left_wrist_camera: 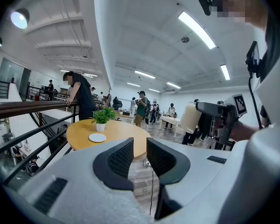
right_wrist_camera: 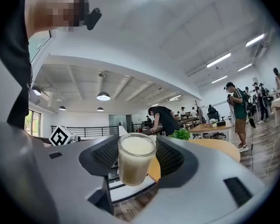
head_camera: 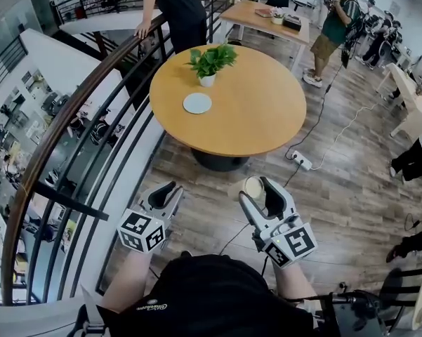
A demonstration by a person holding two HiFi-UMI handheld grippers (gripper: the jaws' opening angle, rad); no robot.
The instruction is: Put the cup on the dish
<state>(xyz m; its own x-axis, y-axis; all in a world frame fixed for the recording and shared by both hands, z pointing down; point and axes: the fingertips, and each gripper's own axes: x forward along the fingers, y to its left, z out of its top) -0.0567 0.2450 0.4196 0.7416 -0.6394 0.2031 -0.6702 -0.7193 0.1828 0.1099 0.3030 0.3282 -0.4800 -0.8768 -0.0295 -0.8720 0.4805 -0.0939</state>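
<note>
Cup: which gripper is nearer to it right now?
Right. The right gripper holds the cup between its jaws. The left gripper hangs empty off to the cup's left, apart from it.

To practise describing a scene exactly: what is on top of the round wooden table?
On the round table sit a white dish, with nothing on it, and a potted plant. The plant's leaves hide the bit of tabletop beneath them.
</note>
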